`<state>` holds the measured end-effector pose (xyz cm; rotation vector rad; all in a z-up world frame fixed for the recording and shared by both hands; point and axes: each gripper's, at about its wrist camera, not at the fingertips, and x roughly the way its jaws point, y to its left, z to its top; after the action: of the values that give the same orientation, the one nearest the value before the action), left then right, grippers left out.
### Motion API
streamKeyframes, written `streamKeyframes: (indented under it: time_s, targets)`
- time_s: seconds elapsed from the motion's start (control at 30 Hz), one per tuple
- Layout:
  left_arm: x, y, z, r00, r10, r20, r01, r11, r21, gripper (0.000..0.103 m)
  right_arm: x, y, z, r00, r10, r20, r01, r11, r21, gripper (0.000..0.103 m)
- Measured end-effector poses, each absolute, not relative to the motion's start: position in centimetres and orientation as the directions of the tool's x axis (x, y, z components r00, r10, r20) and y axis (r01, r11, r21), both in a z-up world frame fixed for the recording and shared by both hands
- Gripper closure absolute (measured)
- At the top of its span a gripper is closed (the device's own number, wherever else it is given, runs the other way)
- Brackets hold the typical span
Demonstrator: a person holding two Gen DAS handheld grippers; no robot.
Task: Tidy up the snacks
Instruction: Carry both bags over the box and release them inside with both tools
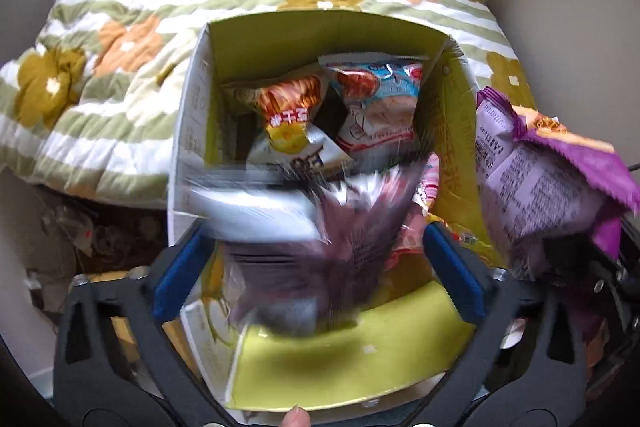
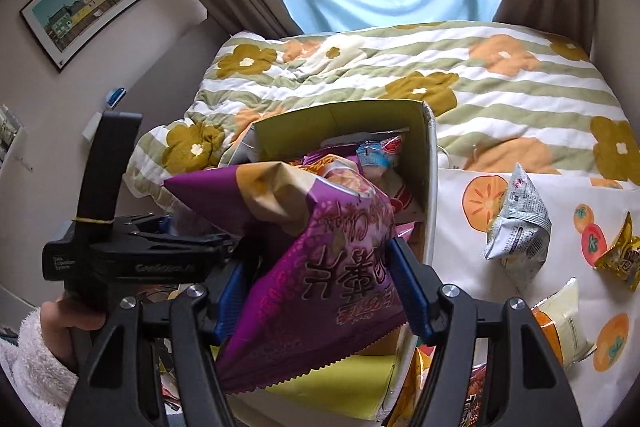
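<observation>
Both grippers work over the box [image 2: 430, 187]: the right gripper [image 2: 324, 287] clamps a purple bag [image 2: 320, 239] between its blue pads, the bag's long axis running forward and up from the fingers, its far end over the box. Wide apart, the left gripper [image 1: 316, 267] straddles a blurred packet [image 1: 320, 239], contact unclear; beyond it more packets [image 1: 372, 103] stand in the box.

The open carton [image 2: 430, 187] stands on the bed's near edge, its far wall against the quilt [image 2: 500, 83]. Snack packets [image 1: 376, 95] lie inside it. The chip bag [image 2: 320, 259] is above its near end. Right of the carton, three small packets [image 2: 518, 223] lie on a printed sheet [image 2: 460, 267] near that edge
</observation>
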<state>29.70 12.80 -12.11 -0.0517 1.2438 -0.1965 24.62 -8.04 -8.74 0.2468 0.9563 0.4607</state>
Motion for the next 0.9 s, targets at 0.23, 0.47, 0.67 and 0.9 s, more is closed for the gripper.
streamKeyframes:
  time_s: [0.23,0.47,0.67,0.9]
  targets:
    - [27.7,15.0,-10.9,0.354,-0.192,-0.916,0.062,0.981,-0.181,0.000,24.9,-8.0,-8.7,0.501,0.481,-0.719,-0.255,0.876,0.409,0.041]
    - [26.6,17.3,-9.7,0.384,-0.169,-0.908,-0.012,0.982,-0.188,0.000,24.2,-7.0,-9.1,0.499,0.498,-0.709,-0.287,0.867,0.407,0.041]
    - [25.8,17.8,-8.2,0.434,-0.155,-0.887,-0.027,0.982,-0.184,0.000,24.2,-6.9,-9.1,0.499,0.531,-0.685,-0.302,0.847,0.437,0.034]
    - [24.8,17.4,-8.2,0.437,-0.155,-0.886,-0.026,0.982,-0.185,0.000,22.5,-7.5,-8.9,0.526,0.550,-0.649,-0.312,0.835,0.454,0.012]
